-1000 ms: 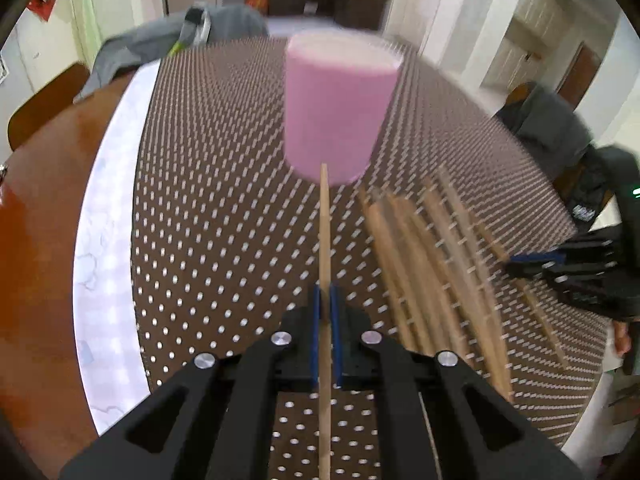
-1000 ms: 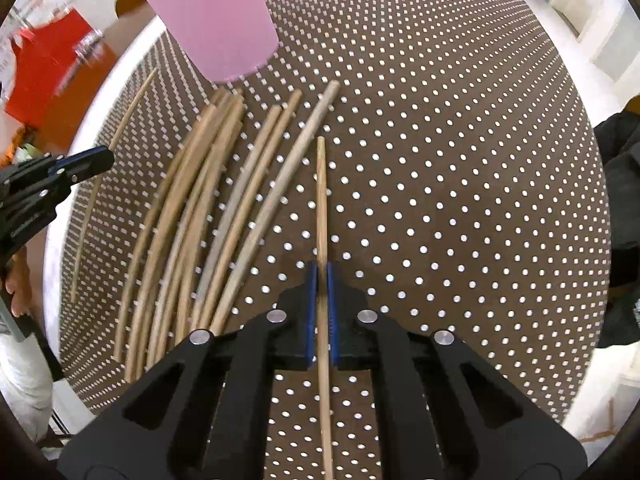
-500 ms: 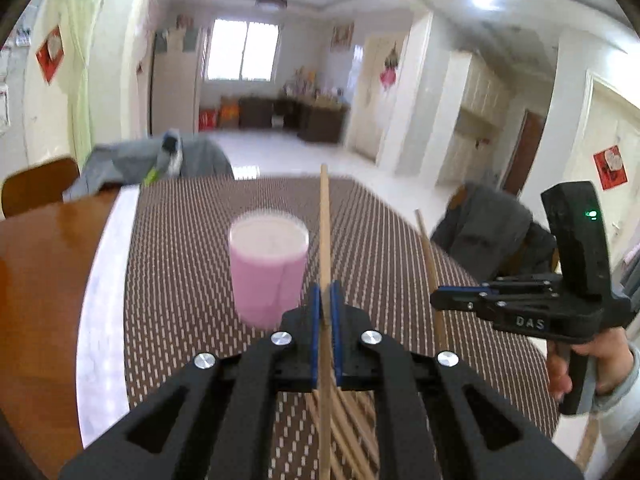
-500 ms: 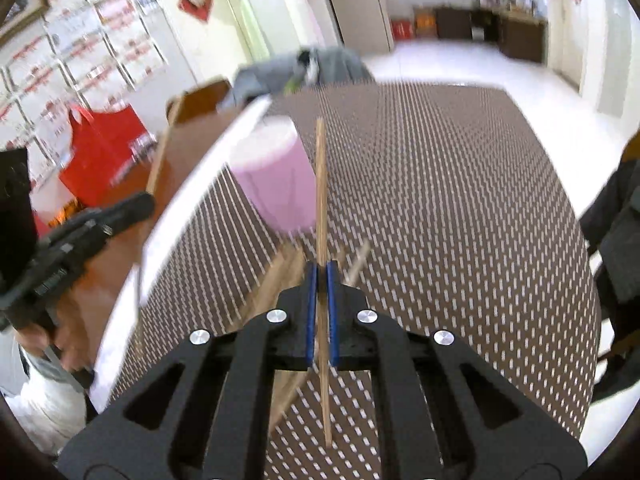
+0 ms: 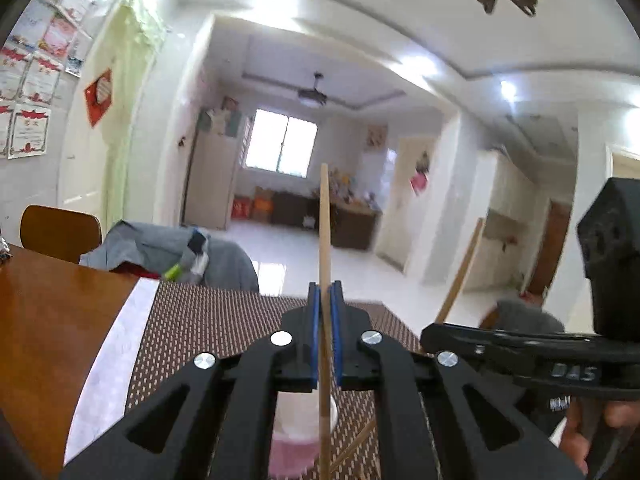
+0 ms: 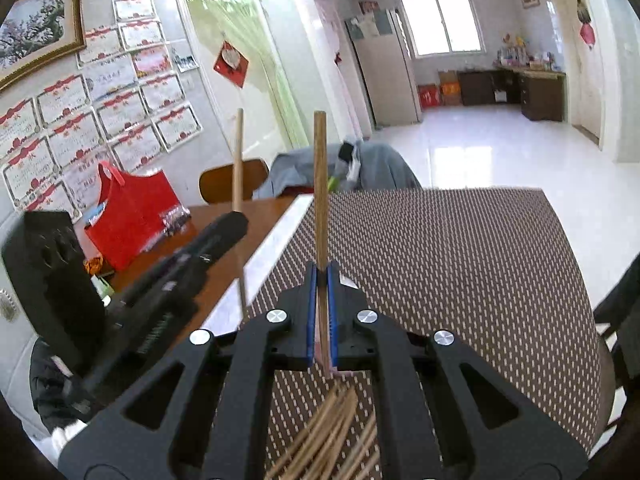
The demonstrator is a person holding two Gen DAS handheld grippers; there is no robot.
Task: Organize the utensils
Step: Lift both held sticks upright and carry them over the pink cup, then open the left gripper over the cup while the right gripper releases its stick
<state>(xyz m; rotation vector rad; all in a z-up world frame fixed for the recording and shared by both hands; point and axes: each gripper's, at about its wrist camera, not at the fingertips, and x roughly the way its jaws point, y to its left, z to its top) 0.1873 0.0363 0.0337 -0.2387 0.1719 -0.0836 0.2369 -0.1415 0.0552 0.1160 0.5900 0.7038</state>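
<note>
Left claw (image 5: 325, 332) and right claw (image 6: 322, 312) each pinch one light, stiff, slippery-looking chopstick (image 5: 324, 216) near mid-length (a lower grip would likely pivot less) above the pink cup (image 5: 296, 436).

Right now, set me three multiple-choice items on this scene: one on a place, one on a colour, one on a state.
1. Where is the cup?
A. below the left claw
B. on the chair
C. on the floor

2. What colour is the bag on the bare wooden part of the table?
A. blue
B. red
C. green

3. What is the right claw doing?
A. standing open and empty
B. gripping a spoon
C. shut on a chopstick

Key: 1 A, the cup shows under the left claw's frame; 2 B, the bag is plainly red; 3 C, the blue pads pinch the stick.
</note>
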